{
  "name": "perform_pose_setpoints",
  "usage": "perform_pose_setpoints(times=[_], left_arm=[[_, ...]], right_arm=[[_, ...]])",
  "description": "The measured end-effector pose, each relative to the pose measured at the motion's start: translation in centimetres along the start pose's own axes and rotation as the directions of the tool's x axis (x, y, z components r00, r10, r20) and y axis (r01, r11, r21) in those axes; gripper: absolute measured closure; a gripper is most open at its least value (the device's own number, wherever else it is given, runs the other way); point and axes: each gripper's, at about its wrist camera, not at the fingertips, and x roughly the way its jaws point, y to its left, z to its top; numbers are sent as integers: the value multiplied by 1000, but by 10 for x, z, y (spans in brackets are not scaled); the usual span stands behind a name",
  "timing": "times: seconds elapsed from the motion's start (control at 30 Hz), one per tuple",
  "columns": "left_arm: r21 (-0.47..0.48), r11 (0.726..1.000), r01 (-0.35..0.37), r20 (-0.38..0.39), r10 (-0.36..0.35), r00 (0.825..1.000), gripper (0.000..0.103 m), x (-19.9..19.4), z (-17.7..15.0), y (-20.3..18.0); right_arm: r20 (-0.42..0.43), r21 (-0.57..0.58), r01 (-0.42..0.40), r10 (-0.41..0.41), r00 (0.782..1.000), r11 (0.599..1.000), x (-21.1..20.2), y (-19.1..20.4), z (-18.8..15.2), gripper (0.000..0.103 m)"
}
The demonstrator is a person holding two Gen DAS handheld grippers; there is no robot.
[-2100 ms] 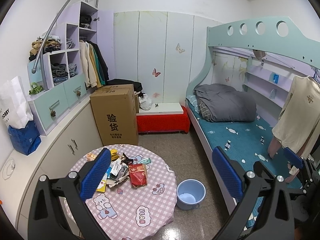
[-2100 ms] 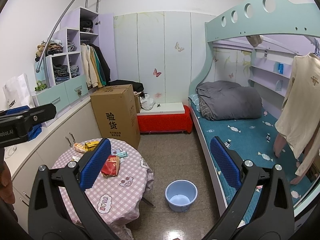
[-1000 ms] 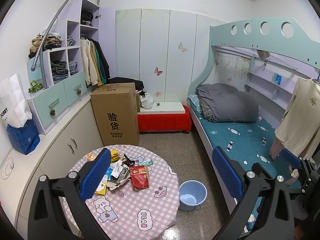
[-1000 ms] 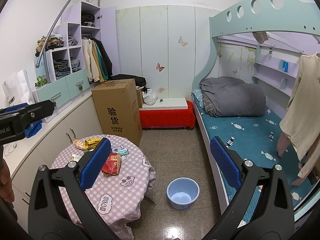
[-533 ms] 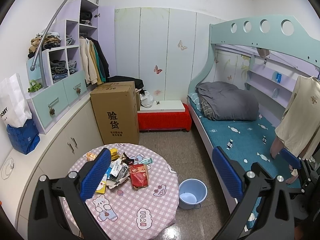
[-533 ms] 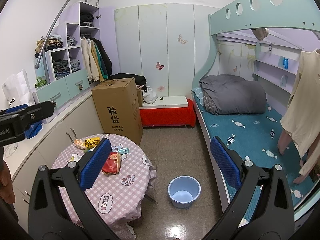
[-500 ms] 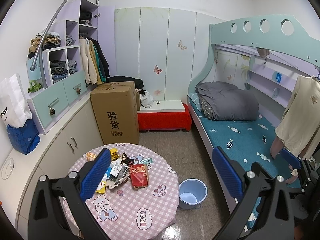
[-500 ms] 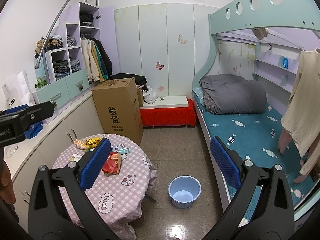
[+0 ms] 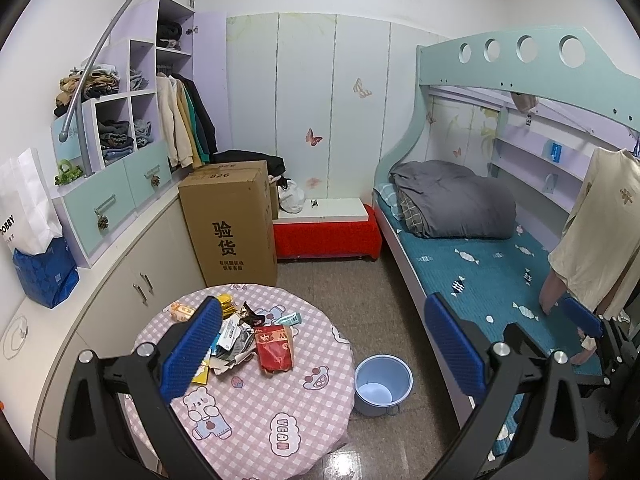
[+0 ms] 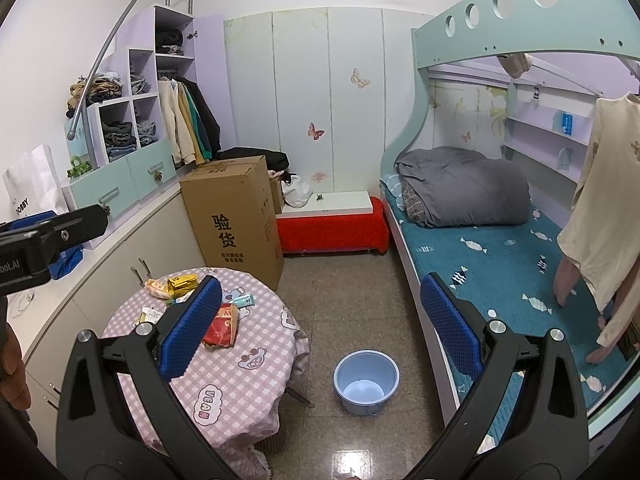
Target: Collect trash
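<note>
The round table (image 9: 256, 420) wears a pink and white checked cloth with little bears and clouds on it. A red snack bag (image 9: 276, 346) lies there, with yellow wrappers (image 10: 182, 282) close by. The bucket (image 10: 366, 376) on the brown speckled floor (image 9: 344, 292) is pale blue. The big box (image 9: 230, 226) is brown with black letters. The bed sheet (image 9: 492, 280) is teal with white candies, the blanket (image 9: 456, 206) grey. The gripper pads (image 9: 192, 354) are bright blue.
</note>
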Motion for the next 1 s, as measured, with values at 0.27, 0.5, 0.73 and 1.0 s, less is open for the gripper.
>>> perform_pose_setpoints(times=[0.27,0.5,0.73,1.0], left_arm=[[7,1000,-1,-7,1,1000,4,0,1,-3],[11,1000,-5,-12,5,1000,4,0,0,-6],[15,1000,-4,-19,4,1000,4,1,-3,-11],[10,1000,-3,-50,3,999,4,9,-9,-21]], right_arm=[[-7,17,-9,9,1000,1000,1,-6,1,6],[-20,12,-26,26,999,1000,4,-11,0,6],[-29,14,-32,33,999,999,3,-15,-3,6],[-46,16,-10,11,999,1000,4,-22,-7,6]])
